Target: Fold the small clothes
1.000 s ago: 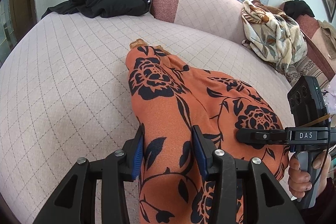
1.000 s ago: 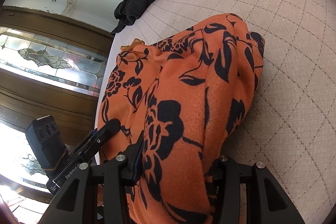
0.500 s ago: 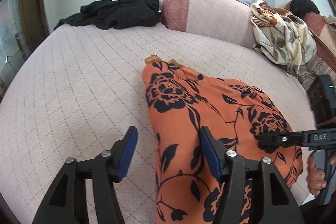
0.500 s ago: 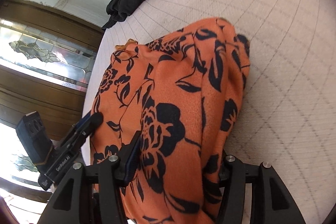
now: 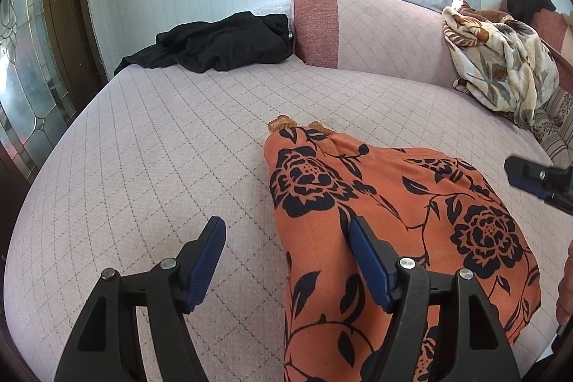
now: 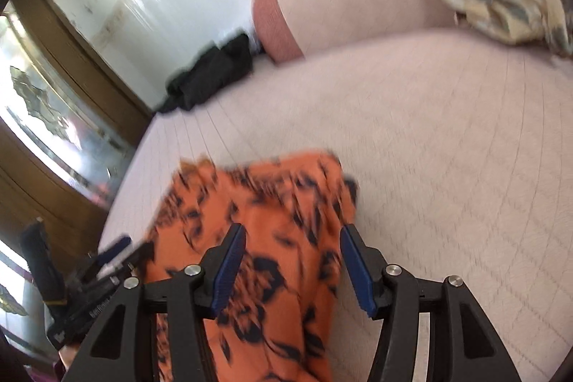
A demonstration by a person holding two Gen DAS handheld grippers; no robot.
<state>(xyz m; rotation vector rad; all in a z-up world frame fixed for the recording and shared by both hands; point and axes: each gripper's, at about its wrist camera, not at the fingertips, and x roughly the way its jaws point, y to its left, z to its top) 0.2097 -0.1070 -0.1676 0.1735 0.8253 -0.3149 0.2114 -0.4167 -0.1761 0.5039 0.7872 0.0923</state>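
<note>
Orange floral garment (image 5: 394, 203) flat on the pink quilted sofa seat (image 5: 161, 149), long axis running away from the cameras, tan cuffed end pointing at the backrest, near end cut off. Left gripper (image 5: 286, 238) just opened wide, gripping nothing, one pad over the cloth. Right gripper (image 6: 292, 249) parted above the cloth, clamping nothing; view blurred

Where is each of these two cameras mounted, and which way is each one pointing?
Left wrist: sits on the left gripper, looking down over the orange floral garment on the sofa seat; open jaws show.
Right wrist: sits on the right gripper, tilted, blurred, above the same garment; open jaws show.
Shared: garment, black clothes, cream floral cloth; each shows the other gripper.
</note>
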